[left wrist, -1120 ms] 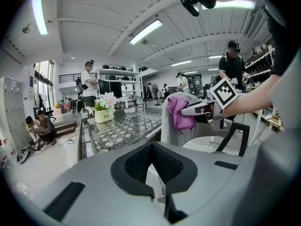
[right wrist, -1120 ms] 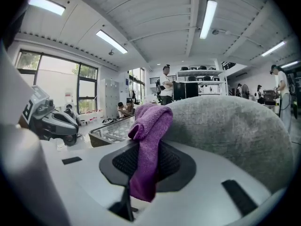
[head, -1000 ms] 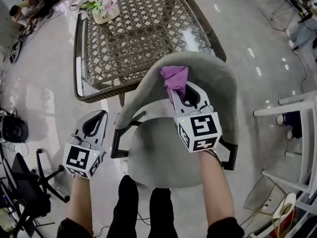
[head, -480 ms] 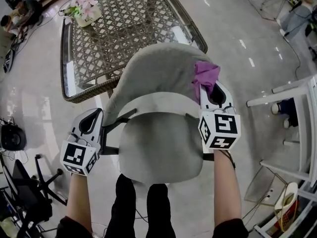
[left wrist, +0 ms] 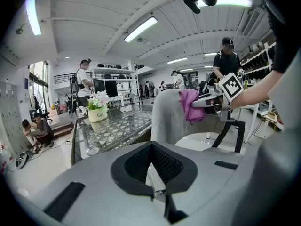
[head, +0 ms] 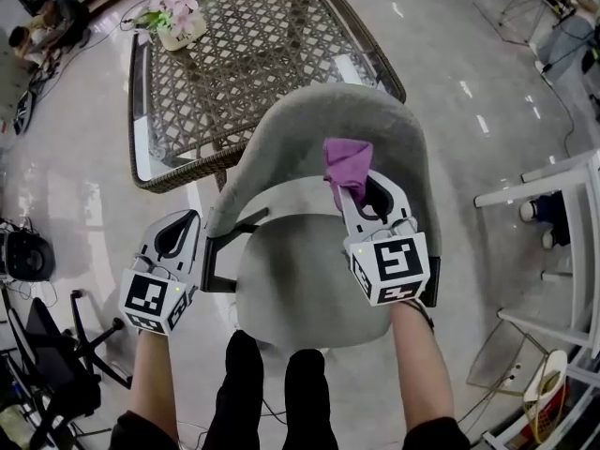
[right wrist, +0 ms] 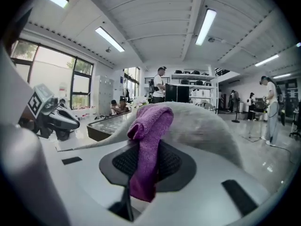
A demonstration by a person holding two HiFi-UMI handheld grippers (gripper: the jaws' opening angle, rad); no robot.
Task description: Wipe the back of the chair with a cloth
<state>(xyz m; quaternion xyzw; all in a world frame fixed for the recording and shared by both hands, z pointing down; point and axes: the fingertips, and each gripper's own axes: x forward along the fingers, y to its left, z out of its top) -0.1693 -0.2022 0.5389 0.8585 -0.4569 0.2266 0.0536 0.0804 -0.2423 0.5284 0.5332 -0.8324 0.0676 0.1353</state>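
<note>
A grey upholstered chair with a curved back stands in front of me, seat toward me. My right gripper is shut on a purple cloth, which presses against the inner face of the chair back near its middle. In the right gripper view the cloth hangs down between the jaws, with the chair back just behind it. My left gripper is shut and holds nothing, off the chair's left side beside the black armrest. The left gripper view shows the chair and the cloth to its right.
A glass-topped wicker table with a flower pot stands beyond the chair. White frames stand at the right, a black office chair base at the lower left. People sit on the floor at the far left.
My right gripper has swept the cloth from the right side of the chair back toward its middle. One second ago it was further left. The left gripper has hardly moved.
</note>
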